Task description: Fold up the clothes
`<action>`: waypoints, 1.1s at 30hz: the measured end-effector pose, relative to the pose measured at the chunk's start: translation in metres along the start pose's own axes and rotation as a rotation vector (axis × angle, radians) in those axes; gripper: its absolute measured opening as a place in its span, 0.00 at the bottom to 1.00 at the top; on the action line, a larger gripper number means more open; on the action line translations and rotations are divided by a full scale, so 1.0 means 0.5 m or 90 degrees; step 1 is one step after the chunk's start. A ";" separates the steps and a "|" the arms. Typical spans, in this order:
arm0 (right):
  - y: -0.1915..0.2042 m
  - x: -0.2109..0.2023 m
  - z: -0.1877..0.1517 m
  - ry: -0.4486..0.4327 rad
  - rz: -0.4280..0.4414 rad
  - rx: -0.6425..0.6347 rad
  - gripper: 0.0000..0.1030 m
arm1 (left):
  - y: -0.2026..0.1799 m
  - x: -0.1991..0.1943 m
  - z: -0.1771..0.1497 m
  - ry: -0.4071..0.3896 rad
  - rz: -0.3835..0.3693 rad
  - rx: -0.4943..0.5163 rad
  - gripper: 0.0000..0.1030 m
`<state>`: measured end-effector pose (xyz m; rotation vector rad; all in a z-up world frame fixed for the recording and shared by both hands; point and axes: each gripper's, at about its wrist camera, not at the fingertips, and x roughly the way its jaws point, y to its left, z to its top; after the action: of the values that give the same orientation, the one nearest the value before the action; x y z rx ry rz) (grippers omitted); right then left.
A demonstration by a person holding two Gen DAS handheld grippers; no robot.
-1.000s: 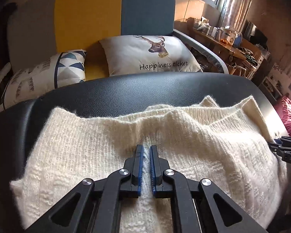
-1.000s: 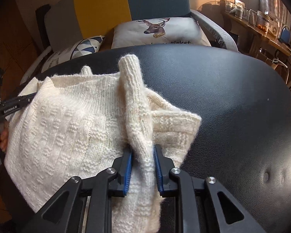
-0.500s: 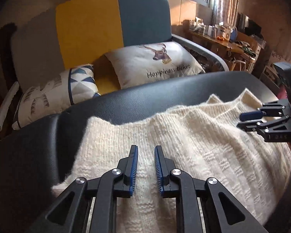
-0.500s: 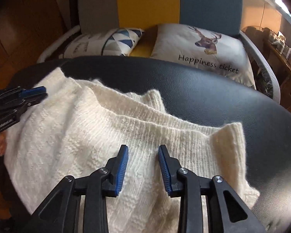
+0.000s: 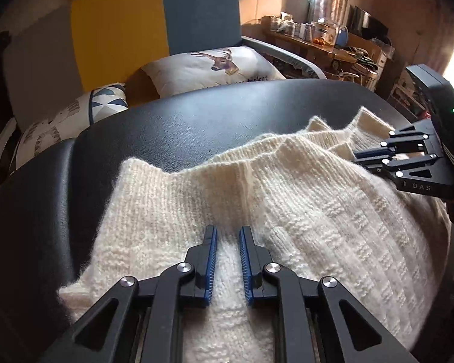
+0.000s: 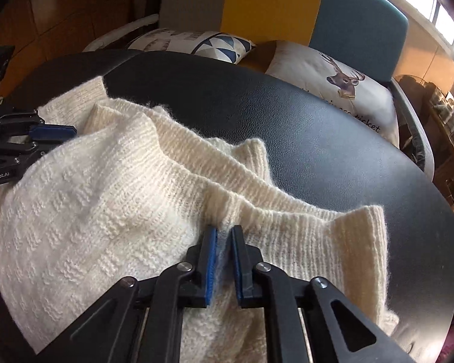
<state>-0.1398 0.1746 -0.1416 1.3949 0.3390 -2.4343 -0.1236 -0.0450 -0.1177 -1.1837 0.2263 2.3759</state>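
Readable on the deer cushion (image 6: 333,75): "ticket", end of a partly hidden line. Printed on the right gripper (image 5: 358,158) body: "DAS". On the left gripper (image 6: 72,134) body, cut by the frame edge: "enRobot.AI".

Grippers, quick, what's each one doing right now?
Left gripper: open, over the cream knitted sweater, holding nothing.
Right gripper: closed on a fold of the sweater.

black padded surface (image 5: 178,127), cream knit sweater (image 5: 302,211)
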 end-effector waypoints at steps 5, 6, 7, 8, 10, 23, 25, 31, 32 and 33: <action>-0.021 -0.057 0.010 -0.063 -0.020 0.036 0.04 | 0.013 -0.048 0.033 -0.066 0.007 -0.057 0.00; -0.030 -0.070 0.014 -0.078 -0.027 0.048 0.04 | 0.021 -0.059 0.043 -0.086 0.012 -0.074 0.00; -0.040 -0.077 0.017 -0.085 -0.033 0.062 0.04 | 0.030 -0.069 0.053 -0.103 0.018 -0.090 0.00; -0.050 -0.077 0.020 -0.087 -0.037 0.074 0.04 | 0.037 -0.064 0.061 -0.103 0.025 -0.099 0.00; -0.053 -0.060 0.016 -0.076 -0.042 0.083 0.04 | 0.050 -0.028 0.067 -0.070 0.034 -0.110 0.00; -0.052 0.013 -0.004 -0.029 -0.048 0.110 0.05 | 0.025 0.030 0.068 0.031 -0.053 -0.086 0.50; -0.050 0.006 -0.001 -0.034 -0.052 0.107 0.05 | 0.030 0.037 0.069 0.023 -0.040 -0.102 0.38; -0.051 -0.024 0.018 -0.091 -0.073 0.114 0.05 | 0.045 0.057 0.073 0.001 -0.002 -0.149 0.04; -0.052 -0.008 0.017 -0.081 -0.071 0.122 0.05 | 0.048 0.060 0.074 -0.003 0.005 -0.157 0.04; -0.053 0.009 0.015 -0.071 -0.068 0.130 0.05 | 0.050 0.064 0.074 -0.007 0.011 -0.165 0.04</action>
<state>-0.1578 0.1961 -0.1405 1.3427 0.1459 -2.6861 -0.1783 -0.0433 -0.1215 -1.2872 -0.0793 2.4816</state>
